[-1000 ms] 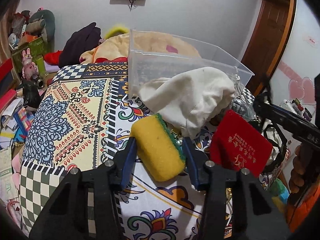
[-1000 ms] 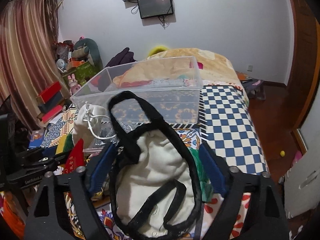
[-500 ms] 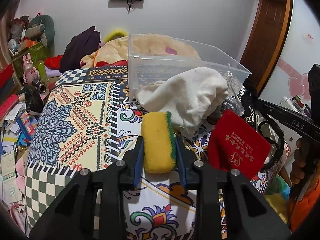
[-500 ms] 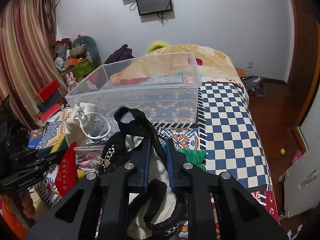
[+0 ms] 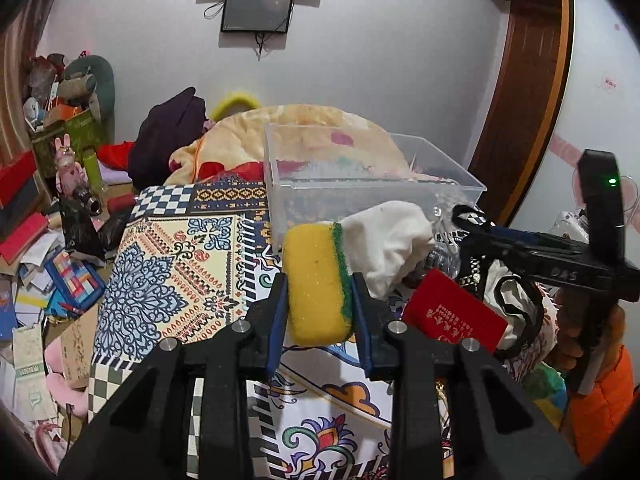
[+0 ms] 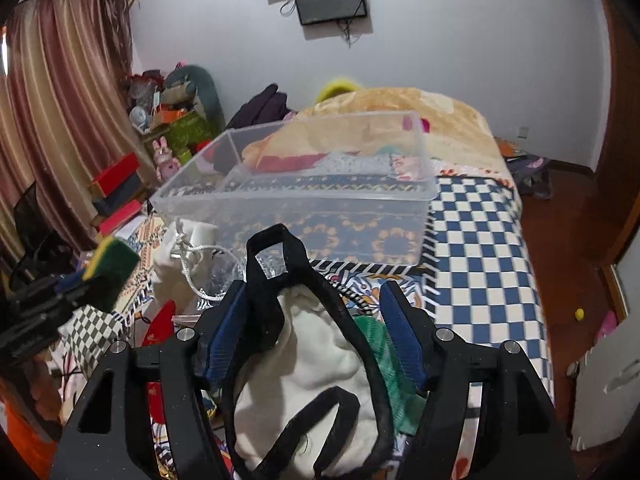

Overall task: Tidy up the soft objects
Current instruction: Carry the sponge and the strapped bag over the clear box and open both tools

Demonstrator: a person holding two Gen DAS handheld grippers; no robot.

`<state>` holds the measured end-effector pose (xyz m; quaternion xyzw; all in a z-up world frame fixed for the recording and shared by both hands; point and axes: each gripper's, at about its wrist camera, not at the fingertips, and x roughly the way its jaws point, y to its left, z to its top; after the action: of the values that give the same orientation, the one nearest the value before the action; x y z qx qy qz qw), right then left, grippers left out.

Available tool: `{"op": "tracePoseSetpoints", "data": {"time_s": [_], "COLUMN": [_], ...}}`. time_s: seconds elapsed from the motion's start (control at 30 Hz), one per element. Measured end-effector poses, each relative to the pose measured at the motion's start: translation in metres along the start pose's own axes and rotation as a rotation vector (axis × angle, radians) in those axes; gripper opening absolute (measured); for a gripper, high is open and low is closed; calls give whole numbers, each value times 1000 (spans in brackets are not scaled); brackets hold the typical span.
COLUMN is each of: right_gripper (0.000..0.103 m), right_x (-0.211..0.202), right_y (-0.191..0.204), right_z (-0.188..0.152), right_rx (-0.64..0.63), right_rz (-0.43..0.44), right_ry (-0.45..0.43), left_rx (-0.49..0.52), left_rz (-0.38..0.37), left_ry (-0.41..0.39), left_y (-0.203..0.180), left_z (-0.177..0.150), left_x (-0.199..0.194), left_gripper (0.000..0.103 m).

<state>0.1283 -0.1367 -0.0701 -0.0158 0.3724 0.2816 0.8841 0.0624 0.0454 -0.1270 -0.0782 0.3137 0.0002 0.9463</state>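
Observation:
My left gripper (image 5: 319,280) is shut on a yellow sponge with a green scrub side (image 5: 318,280) and holds it above the patterned bedspread; it also shows in the right wrist view (image 6: 110,270). My right gripper (image 6: 312,304) is open, its fingers on either side of a white tote bag with black straps (image 6: 316,364) lying on the bed. A clear plastic bin (image 6: 304,188) (image 5: 360,184) stands just beyond both. A white drawstring pouch (image 5: 390,240) (image 6: 172,264) and a red pouch (image 5: 454,316) lie before the bin.
A green cloth (image 6: 380,348) lies under the tote. A crinkled clear plastic bag (image 6: 224,276) sits by the white pouch. A blanket heap (image 5: 304,128) is behind the bin. Boxes and clutter (image 5: 36,216) fill the floor at left. The checkered bed edge (image 6: 480,264) runs right.
My left gripper has lifted the sponge up off the bedspread. My right gripper, shut on the tote strap half a second ago, has opened again around the tote.

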Motion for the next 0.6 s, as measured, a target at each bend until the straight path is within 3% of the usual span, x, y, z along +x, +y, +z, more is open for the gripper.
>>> {"op": "tracePoseSetpoints", "data": {"time_s": [0.07,0.23,0.6], "right_gripper": [37,9,8], "right_x": [4,1,-40], "right_y": [0,-1,5], "right_z": [0,-1,4], "right_rx": [-3,-5,-15], "right_rz": [34,25,-67], "right_ry": [17,2,-115], "left_rx": [4,2,21], "left_rz": [1,-1,-22], "left_ry": [0,-4,-66], "left_y": [0,0,-9], "left_z": [1,2,29], "left_x": [0,1,-11], "left_gripper": [30,30,30]}}
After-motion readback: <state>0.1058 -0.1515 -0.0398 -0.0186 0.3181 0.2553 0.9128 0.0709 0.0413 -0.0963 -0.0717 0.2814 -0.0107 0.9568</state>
